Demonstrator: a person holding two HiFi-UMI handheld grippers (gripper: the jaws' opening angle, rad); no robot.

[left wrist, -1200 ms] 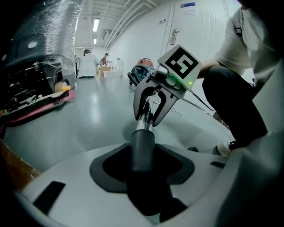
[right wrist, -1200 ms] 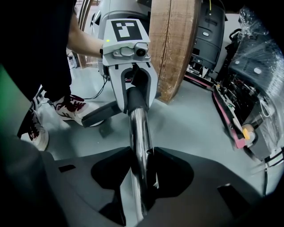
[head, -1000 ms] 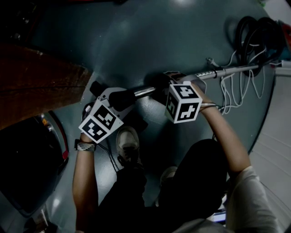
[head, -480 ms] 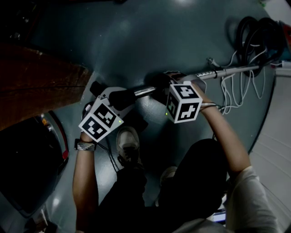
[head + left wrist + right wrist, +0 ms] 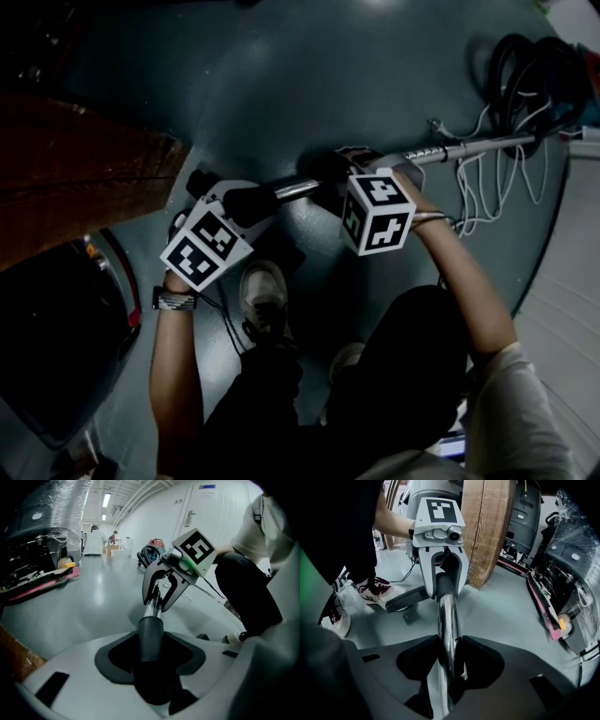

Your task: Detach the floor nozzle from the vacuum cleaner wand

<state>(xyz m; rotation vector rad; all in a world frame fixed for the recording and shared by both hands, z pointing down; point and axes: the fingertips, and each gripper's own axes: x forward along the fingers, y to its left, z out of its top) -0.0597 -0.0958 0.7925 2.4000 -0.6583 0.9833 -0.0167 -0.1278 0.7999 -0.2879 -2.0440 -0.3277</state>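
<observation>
A glossy grey-green floor was lit from overhead, and a brown wooden panel was seen at the left. Beside it, the left tongs were clamped on the dark neck of the floor nozzle, which was low by the floor and joined to the chrome wand. The wand was gripped by the right tongs. At the far right, a black hose coil and a white cable were laid on the floor.

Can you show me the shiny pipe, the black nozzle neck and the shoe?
shiny pipe [image 5: 449, 620], right gripper view, on the middle of its bare metal.
black nozzle neck [image 5: 151, 638], left gripper view, on its rounded front side.
shoe [image 5: 264, 286], head view, on its top.
</observation>
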